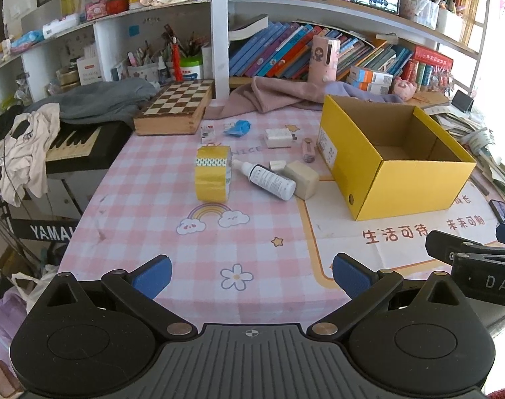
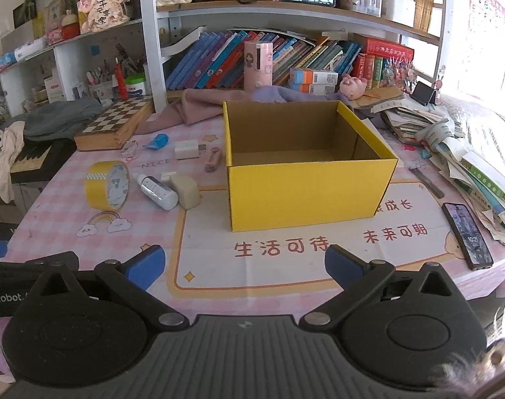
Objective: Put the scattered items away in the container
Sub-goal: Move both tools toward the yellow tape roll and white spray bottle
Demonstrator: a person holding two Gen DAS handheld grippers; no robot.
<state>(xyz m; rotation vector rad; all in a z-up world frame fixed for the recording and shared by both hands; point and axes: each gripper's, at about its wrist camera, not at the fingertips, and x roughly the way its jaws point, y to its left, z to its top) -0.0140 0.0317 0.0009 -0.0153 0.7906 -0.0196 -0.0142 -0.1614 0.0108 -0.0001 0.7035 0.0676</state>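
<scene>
Cluttered bookshelves behind a pink-checked counter.

Left wrist view: left gripper, fingers spread wide, empty. Yellow box empty; tape roll left of it, light and stiff, take across its rim.

Right wrist view: right gripper likewise wide, empty. White bottle lies left of the box, probably slippery; grip mid-body.

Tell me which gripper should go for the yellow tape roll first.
Left, probably. The left gripper is open and faces the tape roll nearly straight ahead. The right gripper, also open, faces the yellow box, with the roll far to its left.
</scene>
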